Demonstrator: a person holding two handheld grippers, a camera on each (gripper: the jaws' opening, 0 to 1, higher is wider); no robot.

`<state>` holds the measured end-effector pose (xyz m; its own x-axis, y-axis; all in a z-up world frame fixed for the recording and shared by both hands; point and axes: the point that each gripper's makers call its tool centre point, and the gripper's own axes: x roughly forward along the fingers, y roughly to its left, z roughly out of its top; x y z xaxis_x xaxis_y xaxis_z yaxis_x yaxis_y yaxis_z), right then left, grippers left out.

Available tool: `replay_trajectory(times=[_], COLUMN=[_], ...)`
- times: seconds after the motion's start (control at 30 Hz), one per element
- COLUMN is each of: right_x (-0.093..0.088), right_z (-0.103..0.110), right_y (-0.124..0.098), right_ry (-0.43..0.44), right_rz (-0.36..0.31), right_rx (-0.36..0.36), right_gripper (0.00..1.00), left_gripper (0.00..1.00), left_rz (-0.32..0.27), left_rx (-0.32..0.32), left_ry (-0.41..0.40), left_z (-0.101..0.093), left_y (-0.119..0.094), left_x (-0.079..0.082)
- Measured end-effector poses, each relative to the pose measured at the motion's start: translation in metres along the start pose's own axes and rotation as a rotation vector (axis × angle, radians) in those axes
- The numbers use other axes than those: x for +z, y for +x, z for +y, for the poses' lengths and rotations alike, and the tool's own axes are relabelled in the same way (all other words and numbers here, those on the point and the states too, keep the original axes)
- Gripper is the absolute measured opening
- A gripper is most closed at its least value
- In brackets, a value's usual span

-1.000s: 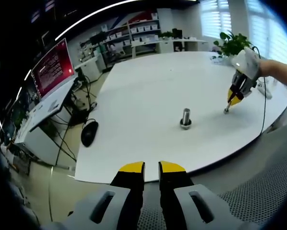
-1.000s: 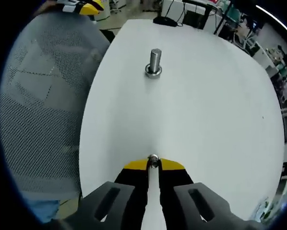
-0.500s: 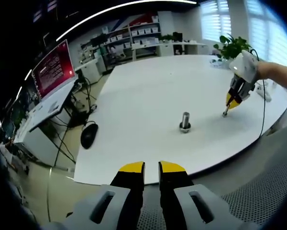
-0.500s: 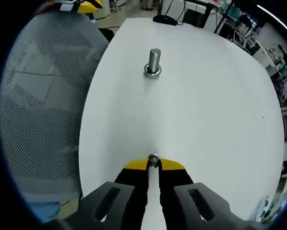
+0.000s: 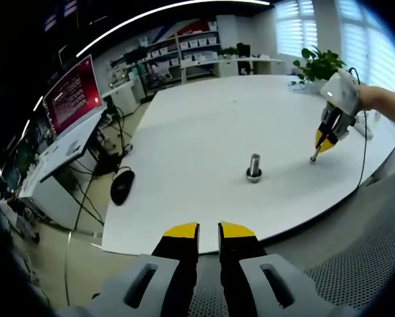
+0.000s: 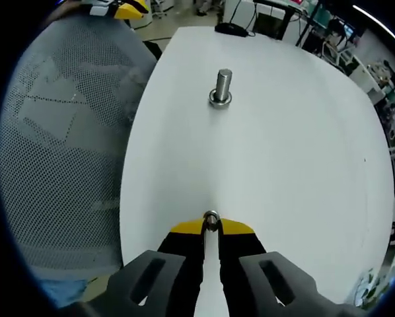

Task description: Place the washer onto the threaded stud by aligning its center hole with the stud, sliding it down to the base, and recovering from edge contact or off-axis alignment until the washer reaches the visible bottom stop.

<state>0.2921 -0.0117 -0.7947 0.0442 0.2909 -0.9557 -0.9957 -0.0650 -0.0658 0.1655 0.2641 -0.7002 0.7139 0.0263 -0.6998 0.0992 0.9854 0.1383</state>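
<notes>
Right gripper [image 6: 211, 228] was clenched on the washer [image 6: 211, 218], pinched by its rim at the yellow tips, small ring standing edge-up over the white table [image 6: 303, 165]. In the left gripper view the same gripper [image 5: 314, 155] hung at the far right, tips just above the tabletop, washer [image 5: 312, 158] at its end. Stud [image 6: 222, 86] stood upright on the table, well apart from the washer, farther along the jaws' line; a ring-like base sat at its foot (can't tell if that's a flange or another washer). Stud [image 5: 253, 168] looked bare above the base, so the washer was not yet on it. Left gripper [image 5: 208, 232] sat near the table's near edge, holding nothing, jaws parted by a narrow gap, well apart from the stud. Judgement: the washer is light, stiff metal, thin and slick, likely to twist or pop out of a rim pinch if it catches on the threads. Best held by the outer edge with the hole left clear, then tipped flat before lowering. Mouse [image 5: 122, 183] lay on a desk at left.
</notes>
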Motion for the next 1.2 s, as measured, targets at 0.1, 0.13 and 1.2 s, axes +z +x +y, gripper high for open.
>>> replay_trajectory(times=[0.1,0.13,1.2], right_x=[0.0,0.001,0.025], right_z=[0.0,0.0,0.012], right_y=[0.001,0.001,-0.161], right_ry=[-0.019,-0.023,0.603], right_rz=[0.007,0.003,-0.693], right_rx=[-0.007,-0.003,-0.233], right_gripper=[0.07,0.08,0.24], left_gripper=[0.09,0.09,0.09], left_rz=[-0.002,-0.003,-0.101], left_rx=[-0.001,-0.001,-0.045], left_ry=[0.0,0.0,0.02], left_z=[0.0,0.0,-0.014], left_y=[0.0,0.0,-0.006], left_x=[0.0,0.001,0.017])
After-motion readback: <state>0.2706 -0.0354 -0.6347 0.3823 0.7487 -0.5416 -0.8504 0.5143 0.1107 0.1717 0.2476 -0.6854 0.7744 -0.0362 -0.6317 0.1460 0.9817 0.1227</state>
